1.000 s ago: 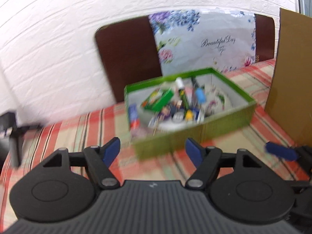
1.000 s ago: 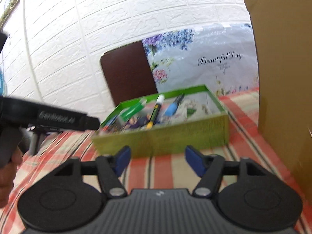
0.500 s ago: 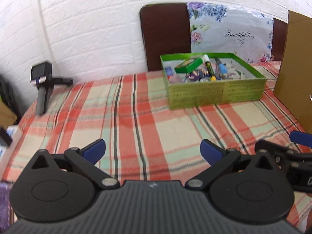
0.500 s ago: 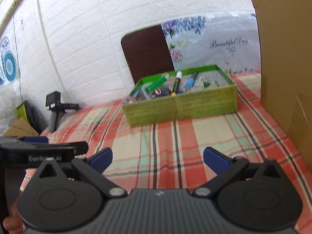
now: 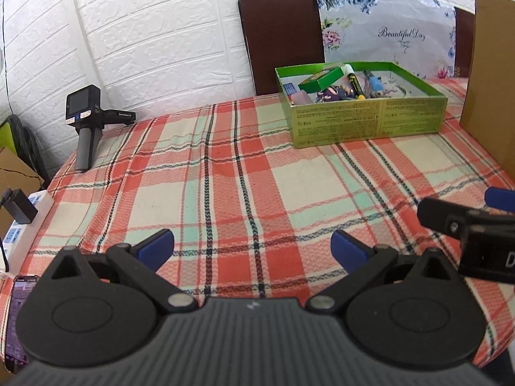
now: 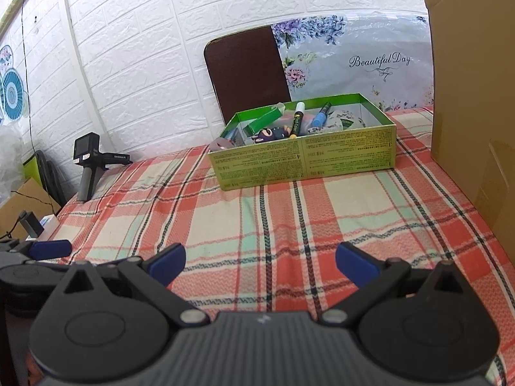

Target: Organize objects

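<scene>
Spread wide on both hands: left fingers (image 5: 154, 247) low in the left wrist frame with blue pads far apart, nothing between them but plaid cloth. Same for the right fingers (image 6: 355, 263) at the bottom of the right wrist frame, parted and empty. Left gripper (image 5: 252, 249) and right gripper (image 6: 260, 262) both poised over the near part of the worktop (image 5: 225, 173), covered in a red, mint and cream check cloth. Well beyond, upper right of the left frame and upper centre of the right frame: green box (image 5: 367, 122), open-topped, holding a small green carton (image 5: 318, 78), a yellow-and-black marker (image 6: 296, 120), a blue pen (image 6: 320, 117) and other small items too jumbled to tell apart. Behind the box, dark chair back (image 6: 248, 70) and flowered sheet (image 6: 360, 61). Right edge: brown cardboard (image 6: 470, 74). Far left: spare handheld device (image 5: 87, 122) standing upright on the cloth.
</scene>
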A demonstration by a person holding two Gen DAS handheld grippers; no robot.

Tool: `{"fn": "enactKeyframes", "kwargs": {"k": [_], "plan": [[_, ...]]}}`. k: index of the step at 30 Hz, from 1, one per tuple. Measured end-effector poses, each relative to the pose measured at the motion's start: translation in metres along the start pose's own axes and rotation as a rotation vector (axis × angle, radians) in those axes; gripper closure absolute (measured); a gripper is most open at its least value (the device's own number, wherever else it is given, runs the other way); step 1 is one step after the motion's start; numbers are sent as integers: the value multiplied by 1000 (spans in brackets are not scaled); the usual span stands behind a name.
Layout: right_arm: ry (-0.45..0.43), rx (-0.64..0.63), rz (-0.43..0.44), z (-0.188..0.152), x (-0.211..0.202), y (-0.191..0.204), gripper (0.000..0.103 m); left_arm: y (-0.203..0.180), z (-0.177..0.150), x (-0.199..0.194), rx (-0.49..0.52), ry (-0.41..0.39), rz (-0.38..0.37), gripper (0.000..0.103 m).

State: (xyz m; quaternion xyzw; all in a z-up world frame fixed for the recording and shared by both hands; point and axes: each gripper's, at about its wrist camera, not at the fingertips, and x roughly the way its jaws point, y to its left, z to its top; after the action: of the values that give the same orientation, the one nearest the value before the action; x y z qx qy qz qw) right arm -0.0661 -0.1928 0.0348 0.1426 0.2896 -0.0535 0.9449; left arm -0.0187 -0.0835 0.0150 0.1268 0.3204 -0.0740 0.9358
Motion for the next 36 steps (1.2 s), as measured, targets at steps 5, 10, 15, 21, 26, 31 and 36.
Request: {"fn": "enactKeyframes", "kwargs": {"k": [5,10,15,21,26,31,36], "plan": [[5,14,-10,-2,3,-3,0,-1,-2,4,-7,66,-27,0],[17,30,-14,-4,6,-7,0,-7,-7,4,-3,95,-36,0],[35,34,-11,-6,10,-8,0,-8,-12,9,-8,138,-53,0],[55,35,-19,-9,15,-10,0,-16,-20,14,6,197,-54,0],[65,55,-57,-9,20,-19,0,-29,-25,12,57,216,-71,0],[91,78,-52,-12,25,-26,0,-34,-27,15,68,249,-91,0],[100,80,-47,-13,28,-27,0,-39,-29,17,75,274,-102,0]]}}
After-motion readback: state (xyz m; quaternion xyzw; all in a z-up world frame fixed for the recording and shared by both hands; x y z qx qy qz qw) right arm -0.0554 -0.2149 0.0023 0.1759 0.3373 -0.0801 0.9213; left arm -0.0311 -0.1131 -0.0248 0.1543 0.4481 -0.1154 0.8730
